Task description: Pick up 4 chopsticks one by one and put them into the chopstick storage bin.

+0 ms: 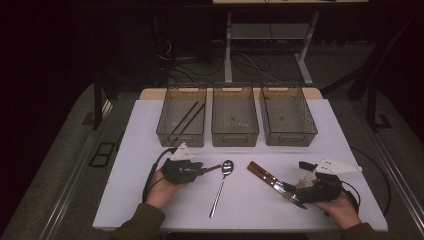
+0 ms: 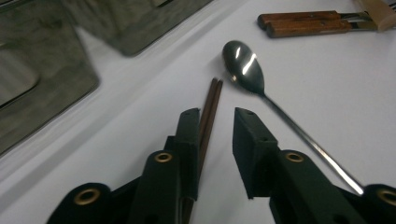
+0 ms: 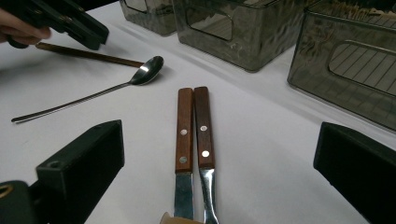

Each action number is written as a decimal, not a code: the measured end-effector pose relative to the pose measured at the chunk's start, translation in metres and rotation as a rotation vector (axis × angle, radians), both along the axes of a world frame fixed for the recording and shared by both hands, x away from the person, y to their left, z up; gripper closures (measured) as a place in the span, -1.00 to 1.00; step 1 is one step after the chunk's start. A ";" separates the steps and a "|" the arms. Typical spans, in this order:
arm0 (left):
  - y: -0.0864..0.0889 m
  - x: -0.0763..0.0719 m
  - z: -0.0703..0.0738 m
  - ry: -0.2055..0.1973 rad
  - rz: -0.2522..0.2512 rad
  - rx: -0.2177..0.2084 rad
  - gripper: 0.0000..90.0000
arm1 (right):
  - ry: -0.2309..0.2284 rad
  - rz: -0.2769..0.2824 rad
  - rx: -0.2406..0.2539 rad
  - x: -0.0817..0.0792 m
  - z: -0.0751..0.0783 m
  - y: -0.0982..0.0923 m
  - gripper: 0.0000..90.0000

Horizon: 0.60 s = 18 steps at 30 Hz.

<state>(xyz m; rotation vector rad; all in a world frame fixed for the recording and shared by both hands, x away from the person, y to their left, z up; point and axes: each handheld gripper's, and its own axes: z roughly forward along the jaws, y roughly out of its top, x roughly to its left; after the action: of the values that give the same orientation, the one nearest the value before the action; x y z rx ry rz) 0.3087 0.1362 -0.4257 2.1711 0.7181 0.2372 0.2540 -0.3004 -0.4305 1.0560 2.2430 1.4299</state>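
**Left jaws slack around chopsticks, right jaws wide over knives**

Nearest the camera in my left gripper view: left gripper (image 2: 215, 116), jaws part open, bottom centre. The brown chopsticks (image 2: 208, 112) lie on the table between them, right against the left-hand jaw; can't tell if that pad touches, nothing is clamped. Spoon (image 2: 243, 67) sits just right of the chopstick tips, bowl upper centre. In the high view my right gripper (image 1: 306, 176) is lower right, jaws wide, holding nothing. Two wooden-handled knives (image 3: 195, 126) lie side by side between those jaws, centre of the right gripper view. Three bins (image 1: 235, 131) run across the upper middle.
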 end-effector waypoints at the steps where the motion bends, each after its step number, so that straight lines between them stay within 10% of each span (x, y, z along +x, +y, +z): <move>1: 0.006 -0.001 0.001 0.005 0.004 -0.005 0.53 | 0.000 -0.001 0.000 0.000 0.000 0.000 -0.96; 18: 0.070 -0.012 -0.003 0.045 0.078 -0.014 0.58 | -0.003 -0.004 0.004 0.000 0.000 0.000 -0.96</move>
<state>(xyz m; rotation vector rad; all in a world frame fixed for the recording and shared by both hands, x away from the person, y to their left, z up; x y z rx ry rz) 0.2966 0.2066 -0.4286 2.1431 0.8285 0.2243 0.2536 -0.3008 -0.4303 1.0577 2.2358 1.4336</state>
